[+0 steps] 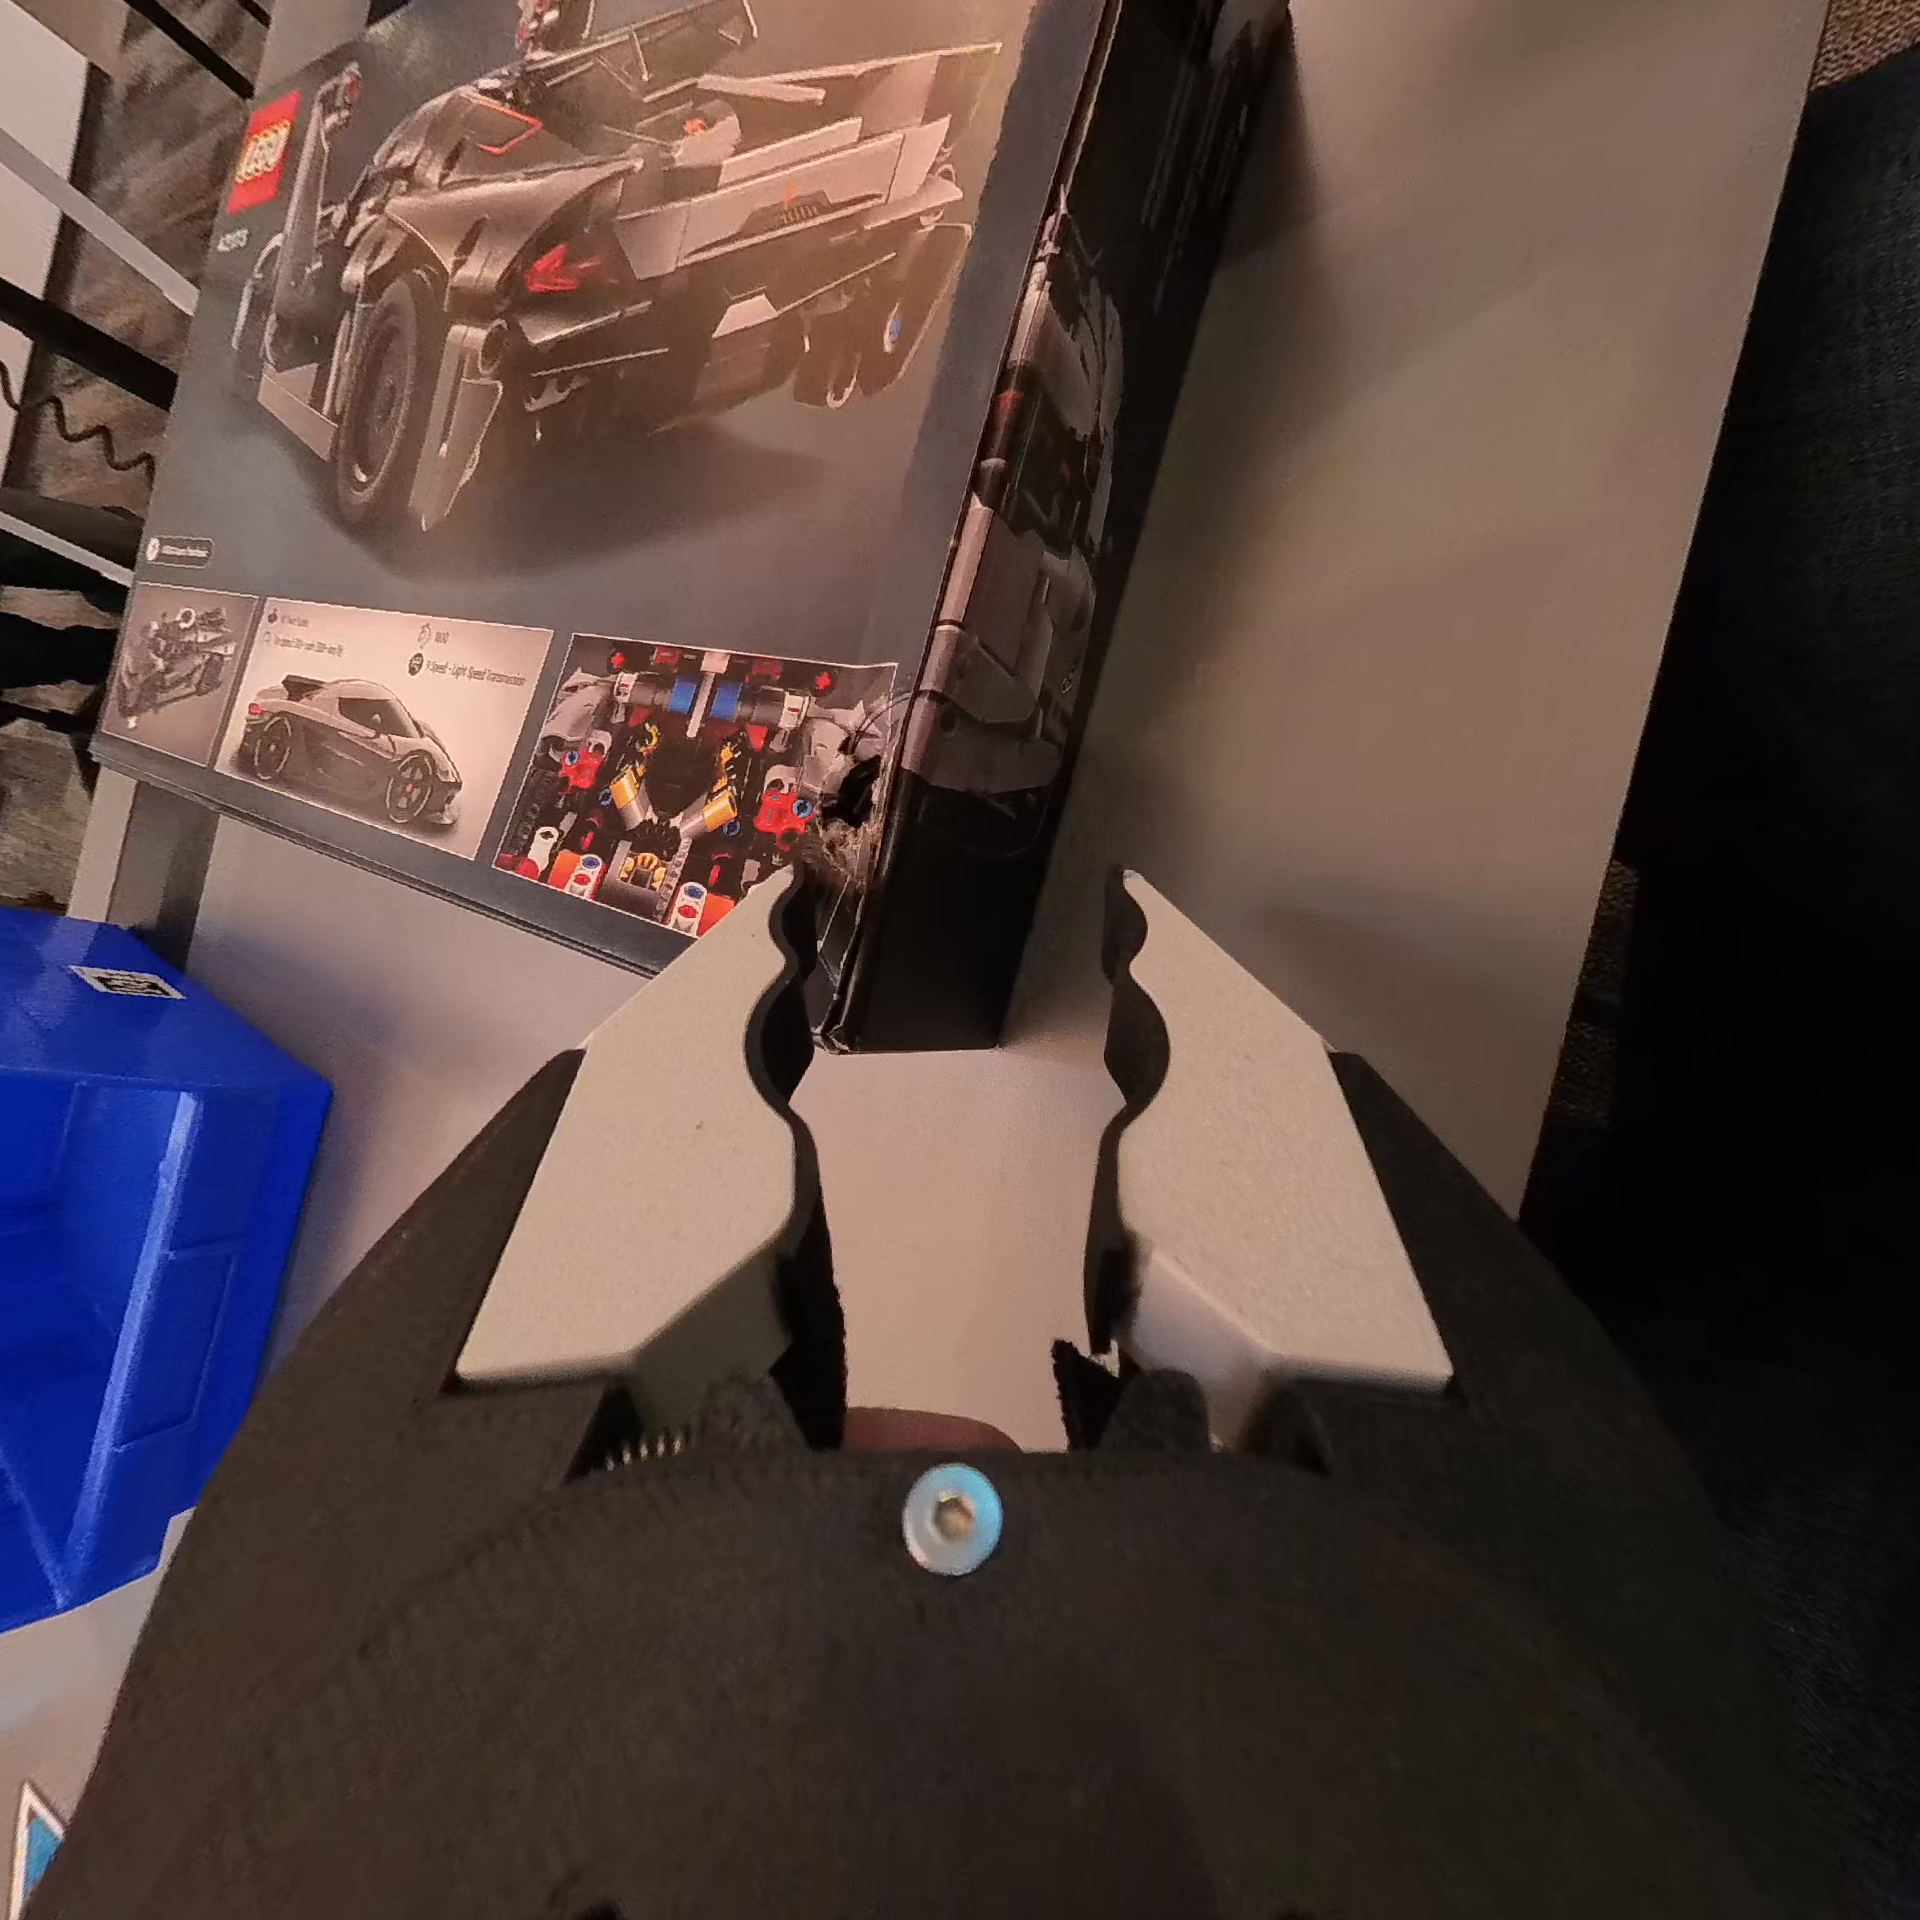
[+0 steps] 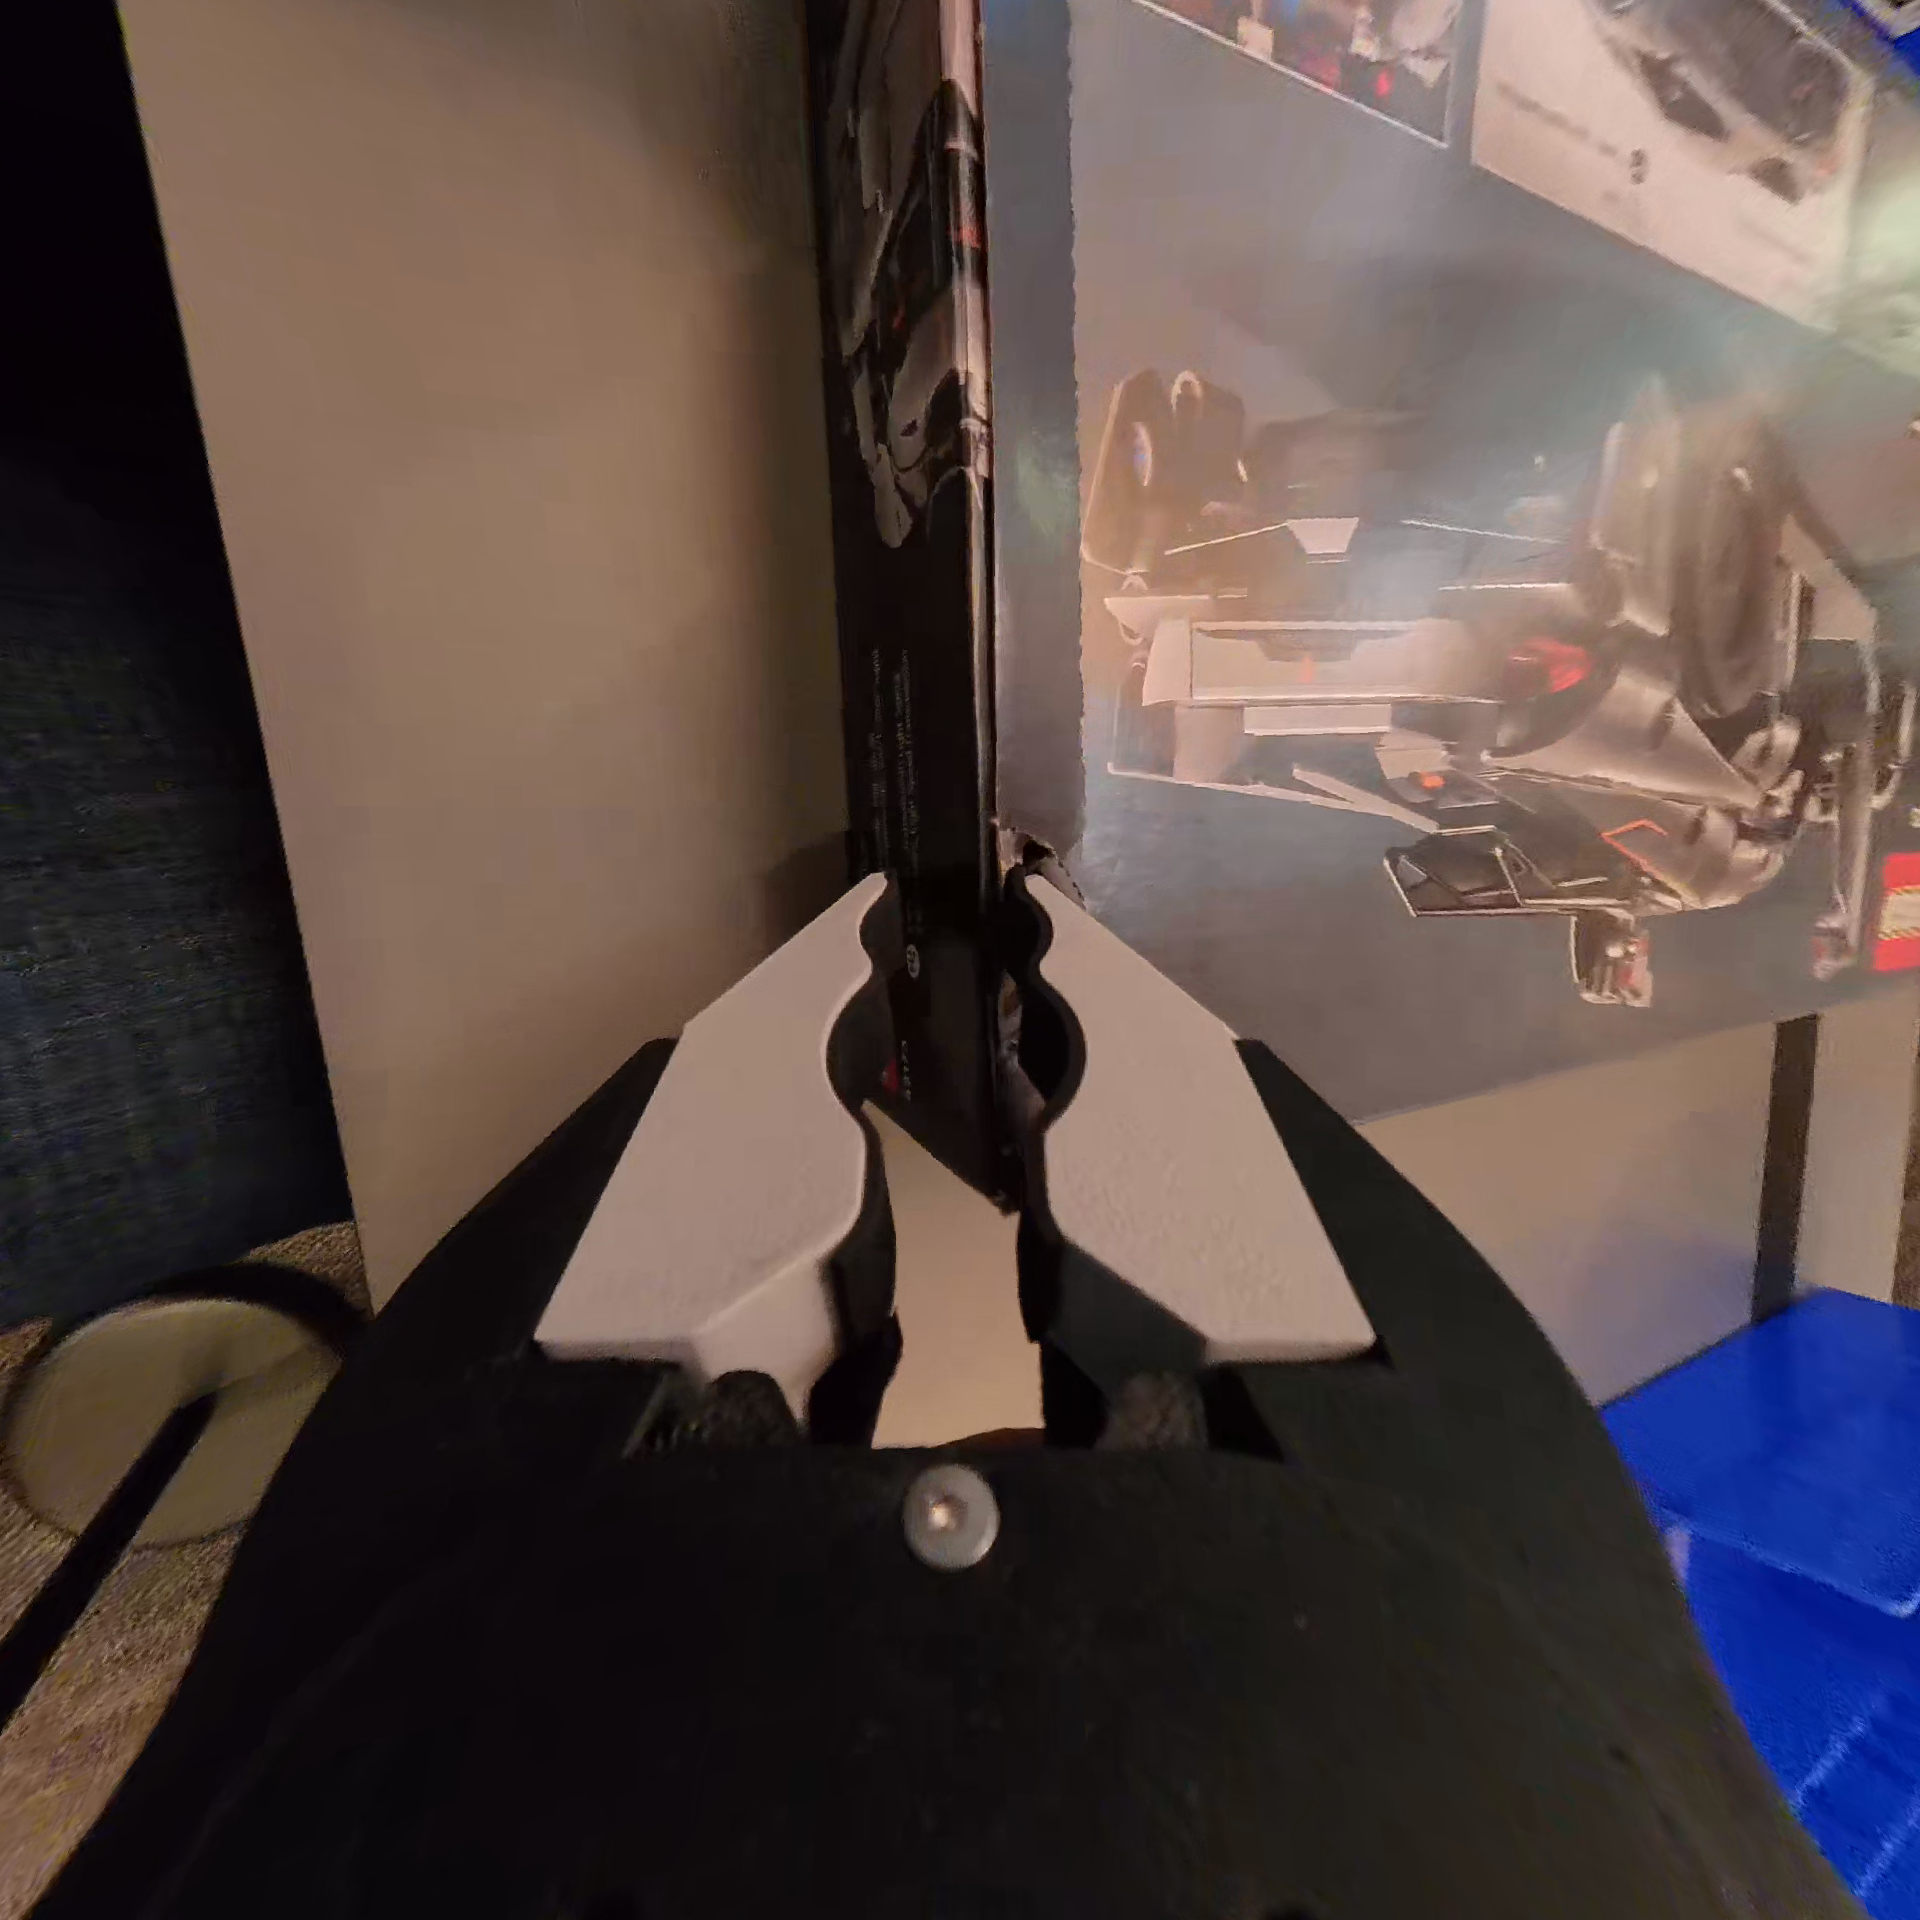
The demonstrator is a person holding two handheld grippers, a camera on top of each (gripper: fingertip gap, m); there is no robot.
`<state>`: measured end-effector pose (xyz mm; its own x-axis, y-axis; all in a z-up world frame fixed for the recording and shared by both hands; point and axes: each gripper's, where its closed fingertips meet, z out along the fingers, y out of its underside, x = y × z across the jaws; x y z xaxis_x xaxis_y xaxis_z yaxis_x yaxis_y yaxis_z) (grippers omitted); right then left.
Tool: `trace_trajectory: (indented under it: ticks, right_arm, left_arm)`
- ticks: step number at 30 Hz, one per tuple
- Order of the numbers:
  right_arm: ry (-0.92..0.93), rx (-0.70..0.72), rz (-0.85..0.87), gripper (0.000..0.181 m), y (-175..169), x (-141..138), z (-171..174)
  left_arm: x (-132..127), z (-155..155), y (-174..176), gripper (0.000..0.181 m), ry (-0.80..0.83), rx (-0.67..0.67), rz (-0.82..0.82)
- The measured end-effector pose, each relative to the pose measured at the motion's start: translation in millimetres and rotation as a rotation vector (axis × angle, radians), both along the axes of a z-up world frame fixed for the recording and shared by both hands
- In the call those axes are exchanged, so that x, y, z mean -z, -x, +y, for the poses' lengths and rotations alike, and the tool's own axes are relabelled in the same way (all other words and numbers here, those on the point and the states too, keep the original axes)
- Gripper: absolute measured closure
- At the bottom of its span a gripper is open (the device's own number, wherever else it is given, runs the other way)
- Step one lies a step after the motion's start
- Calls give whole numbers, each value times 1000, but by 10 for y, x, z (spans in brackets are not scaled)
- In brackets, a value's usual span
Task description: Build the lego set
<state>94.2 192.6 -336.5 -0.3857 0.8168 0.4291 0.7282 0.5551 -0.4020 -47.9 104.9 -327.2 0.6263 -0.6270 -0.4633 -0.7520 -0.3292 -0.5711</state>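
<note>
A large Lego box (image 1: 582, 436) printed with a grey car rests on the white table (image 1: 1403, 623). Its near corner is torn (image 1: 862, 810), and its black end panel (image 1: 1049, 540) faces my left gripper. My left gripper (image 1: 958, 894) is open and empty just in front of that corner, its left fingertip beside the tear. In the right wrist view the box (image 2: 1455, 675) fills the right side. My right gripper (image 2: 948, 894) is shut on the lower corner of the black end panel (image 2: 914, 520), next to a ragged torn edge.
A blue plastic bin (image 1: 135, 1247) stands left of the left gripper and also shows at the lower right of the right wrist view (image 2: 1818, 1507). A round white object (image 2: 135, 1423) lies on carpet beyond the table edge. Dark fabric (image 1: 1766, 935) borders the table. There is about 15 cm between the tips of the two grippers.
</note>
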Motion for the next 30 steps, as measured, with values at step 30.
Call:
trace_trajectory:
  ticks: [30]
  right_arm:
    - [253, 165, 57, 124, -301, -56, -174]
  left_arm:
    - [-443, 198, -351, 137, -106, -40, -128]
